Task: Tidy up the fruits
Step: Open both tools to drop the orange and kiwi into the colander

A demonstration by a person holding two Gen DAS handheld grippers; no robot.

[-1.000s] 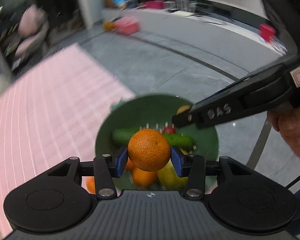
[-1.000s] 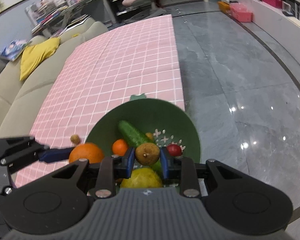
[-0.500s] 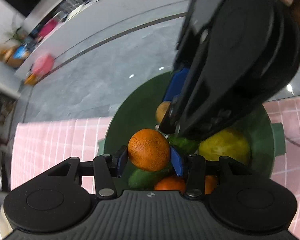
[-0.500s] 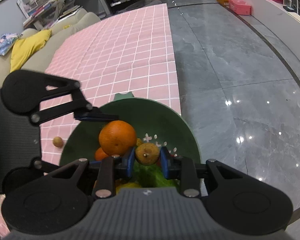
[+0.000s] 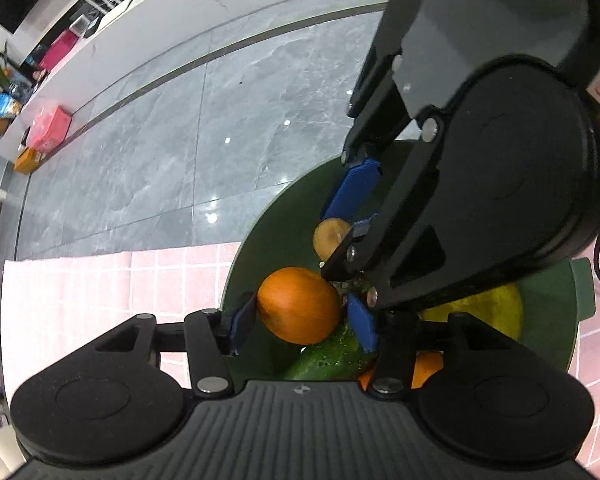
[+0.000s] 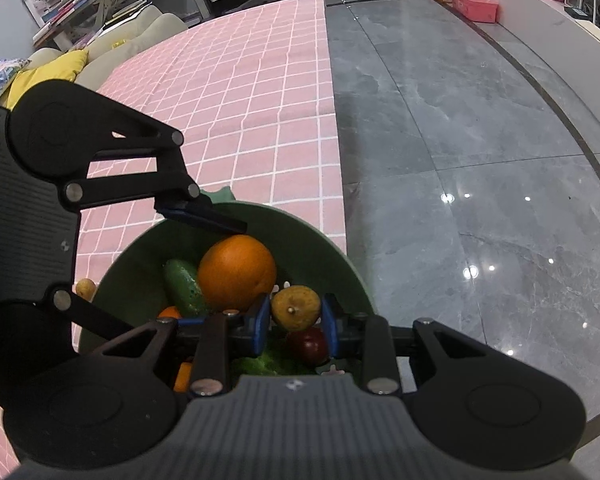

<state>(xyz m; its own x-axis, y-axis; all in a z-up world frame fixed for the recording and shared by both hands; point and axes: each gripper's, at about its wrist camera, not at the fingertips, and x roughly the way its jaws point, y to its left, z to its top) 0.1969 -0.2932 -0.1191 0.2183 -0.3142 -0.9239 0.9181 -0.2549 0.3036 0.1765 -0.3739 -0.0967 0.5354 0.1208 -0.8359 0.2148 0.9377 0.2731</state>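
Observation:
A green bowl sits at the edge of a pink checked tablecloth. My left gripper has opened around an orange; the left pad stands slightly off it, over the bowl. My right gripper is shut on a small yellow-brown fruit, also seen in the left wrist view. The bowl holds a cucumber, a dark red fruit, a yellow fruit and more oranges. The two grippers crowd each other above the bowl.
A small round brown fruit lies on the cloth left of the bowl. Grey tiled floor drops away right of the table edge. A sofa with a yellow cushion is at far left.
My left jaws have widened around the orange, which sits lower over the bowl. The right gripper keeps its small fruit and has lowered closer to the bowl.

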